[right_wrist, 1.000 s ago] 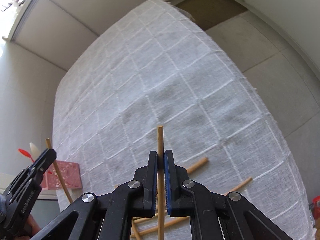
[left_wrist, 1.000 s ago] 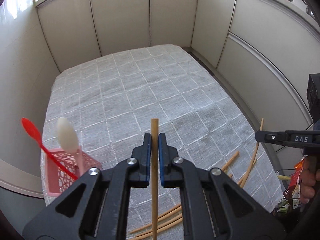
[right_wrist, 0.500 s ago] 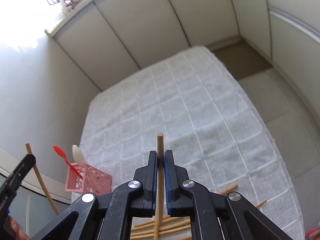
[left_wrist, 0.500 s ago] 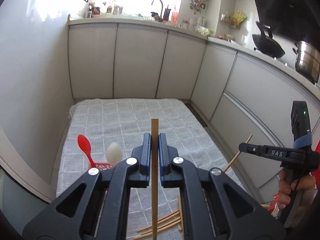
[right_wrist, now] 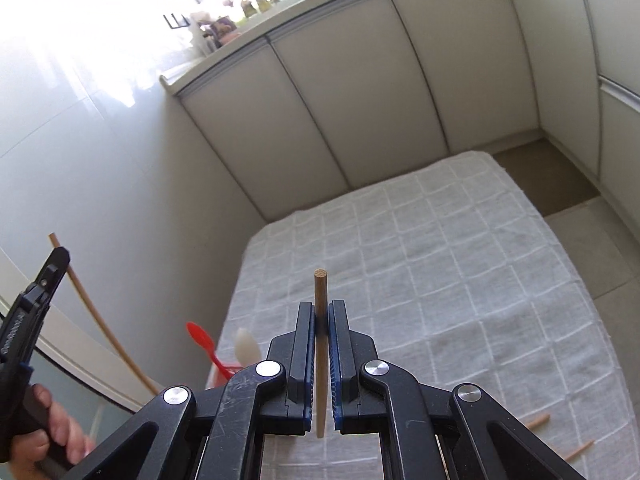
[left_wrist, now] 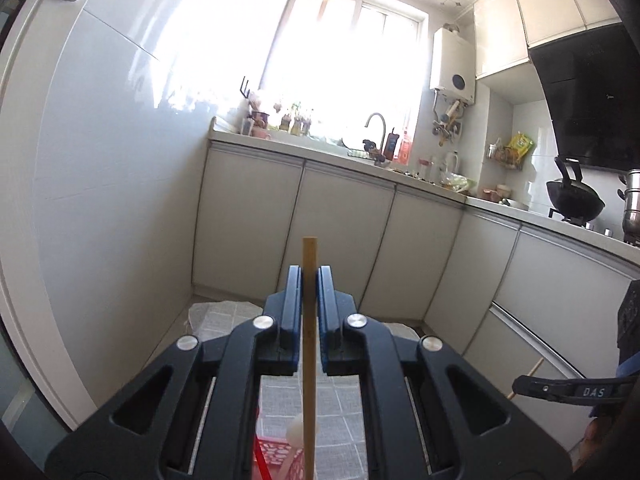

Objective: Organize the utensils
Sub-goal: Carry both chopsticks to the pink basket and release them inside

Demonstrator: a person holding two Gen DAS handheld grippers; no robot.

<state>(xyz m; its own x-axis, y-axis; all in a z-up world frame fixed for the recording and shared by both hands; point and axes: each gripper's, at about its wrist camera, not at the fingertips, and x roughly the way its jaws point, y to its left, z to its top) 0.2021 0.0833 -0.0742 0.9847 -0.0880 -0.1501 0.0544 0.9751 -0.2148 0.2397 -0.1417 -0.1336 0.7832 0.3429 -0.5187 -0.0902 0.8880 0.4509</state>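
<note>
Facing sunlit window [left_wrist: 344, 40], left tool [left_wrist: 309, 276]; right tool [right_wrist: 322, 312] overlooking checked cloth [right_wrist: 460, 272].

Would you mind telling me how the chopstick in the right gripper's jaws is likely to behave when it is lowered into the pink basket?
The chopstick looks rigid: it stands straight between the right gripper's shut jaws. Being round and smooth, it may slip or pivot. The pink basket looks light, so a nudge could tip it.
</note>
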